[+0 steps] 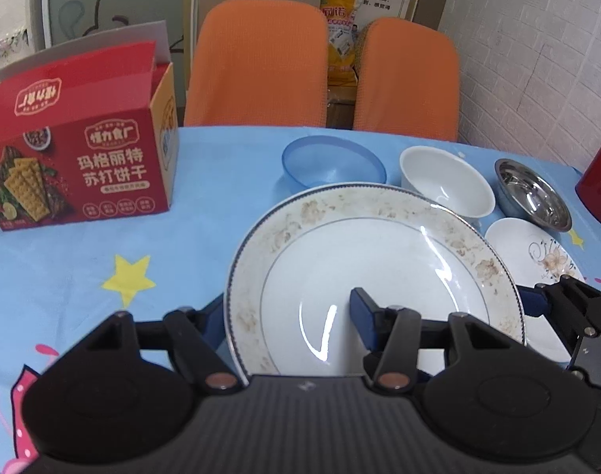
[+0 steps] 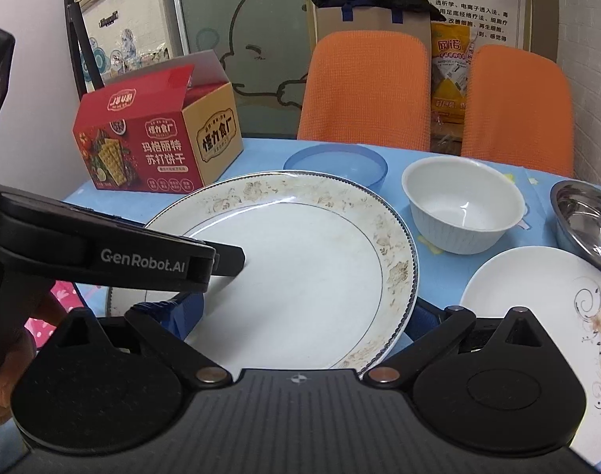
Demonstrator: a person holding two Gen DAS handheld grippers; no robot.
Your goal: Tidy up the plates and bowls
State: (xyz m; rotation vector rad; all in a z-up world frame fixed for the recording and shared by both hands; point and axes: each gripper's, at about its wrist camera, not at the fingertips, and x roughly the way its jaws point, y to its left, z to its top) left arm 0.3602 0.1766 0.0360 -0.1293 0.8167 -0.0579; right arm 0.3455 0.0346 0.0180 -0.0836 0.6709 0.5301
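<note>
A large white plate [image 1: 340, 260] [image 2: 300, 268] with a brownish floral rim is held above the blue tablecloth. My left gripper [image 1: 286, 312] is shut on its near-left rim, one blue pad on the plate's face and the other under the edge. My right gripper [image 2: 302, 314] stands wide open around the plate's near-right rim; its left pad lies over the plate and its right pad below the edge. Behind are a blue bowl [image 1: 332, 162], a white bowl [image 1: 446, 181], a steel bowl [image 1: 533, 193] and a small flowered plate [image 1: 533, 252].
A red cracker box [image 1: 79, 158] [image 2: 154, 134] stands open at the table's left. Two orange chairs [image 1: 257, 63] [image 1: 407, 79] are pushed against the far edge. A red object [image 1: 600, 181] sits at the right edge. A hand [image 2: 8, 355] holds the left gripper.
</note>
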